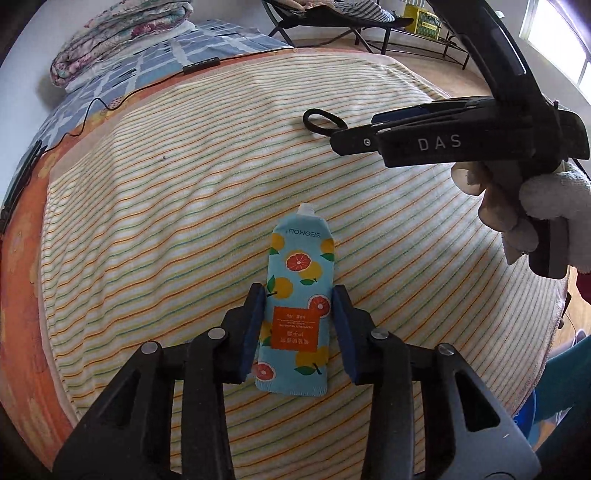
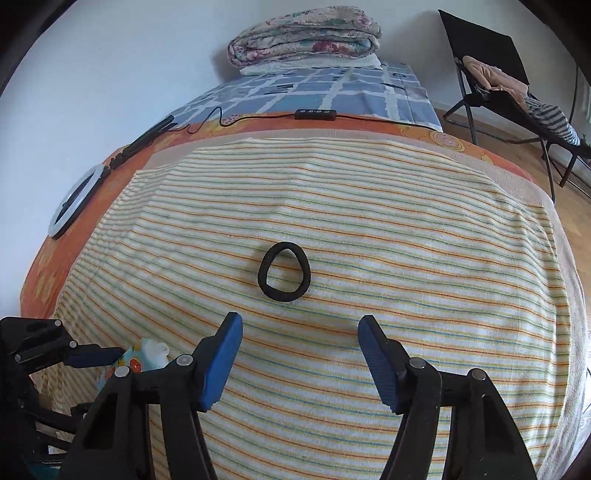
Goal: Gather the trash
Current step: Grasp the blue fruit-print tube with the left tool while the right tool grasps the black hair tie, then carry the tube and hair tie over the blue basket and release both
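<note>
Left gripper [image 1: 299,317]: jaws part-open, straddling the lower half of the fruit-print pouch [image 1: 297,306]; pads just beside its edges, firm contact cannot be told. Pouch lies flat on the striped towel [image 1: 147,221], spout pointing away. Right gripper [image 2: 299,354]: jaws wide apart, holding nothing, hovering over the towel. Black hair tie [image 2: 283,271] lies flat just beyond its tips, apart from them. Farther back: corded remote [image 2: 315,113], ring light [image 2: 75,201] at left edge, folded quilt [image 2: 304,35], folding chair [image 2: 517,92].
</note>
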The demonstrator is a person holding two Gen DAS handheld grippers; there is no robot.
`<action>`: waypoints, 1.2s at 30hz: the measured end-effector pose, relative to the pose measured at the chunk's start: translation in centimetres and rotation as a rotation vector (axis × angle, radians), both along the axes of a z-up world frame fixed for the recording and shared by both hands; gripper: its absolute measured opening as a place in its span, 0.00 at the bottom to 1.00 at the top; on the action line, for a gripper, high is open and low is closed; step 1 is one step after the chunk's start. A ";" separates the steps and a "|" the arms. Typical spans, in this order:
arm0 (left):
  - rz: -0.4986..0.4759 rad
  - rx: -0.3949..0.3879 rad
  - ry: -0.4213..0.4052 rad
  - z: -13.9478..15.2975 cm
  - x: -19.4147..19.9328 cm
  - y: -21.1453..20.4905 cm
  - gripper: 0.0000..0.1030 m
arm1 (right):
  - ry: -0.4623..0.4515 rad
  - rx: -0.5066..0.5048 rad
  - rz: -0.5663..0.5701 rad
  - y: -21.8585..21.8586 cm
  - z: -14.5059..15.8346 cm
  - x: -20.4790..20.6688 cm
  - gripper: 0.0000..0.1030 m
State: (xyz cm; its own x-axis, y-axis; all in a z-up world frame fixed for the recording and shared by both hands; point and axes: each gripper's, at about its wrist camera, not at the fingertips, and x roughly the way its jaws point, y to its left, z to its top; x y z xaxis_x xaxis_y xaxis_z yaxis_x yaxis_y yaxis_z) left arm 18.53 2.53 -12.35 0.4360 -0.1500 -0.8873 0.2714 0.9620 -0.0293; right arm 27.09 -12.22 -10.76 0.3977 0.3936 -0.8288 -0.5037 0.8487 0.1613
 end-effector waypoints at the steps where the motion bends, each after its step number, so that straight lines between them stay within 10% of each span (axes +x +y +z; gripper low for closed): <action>1: 0.005 -0.001 0.000 0.0 0.2 -0.2 0.36 | -0.006 -0.009 0.003 0.4 -0.1 0.2 0.65; 7: 0.023 -0.009 -0.010 0.3 -0.1 0.0 0.35 | -0.037 -0.040 0.013 2.6 -0.5 1.5 0.61; 15: 0.048 -0.023 -0.015 0.8 -0.4 0.3 0.35 | -0.043 -0.049 0.005 2.9 -0.3 2.4 0.13; 36: 0.084 -0.041 -0.076 5.9 -6.2 -1.1 0.35 | -0.081 0.001 0.035 -0.7 5.4 -5.0 0.11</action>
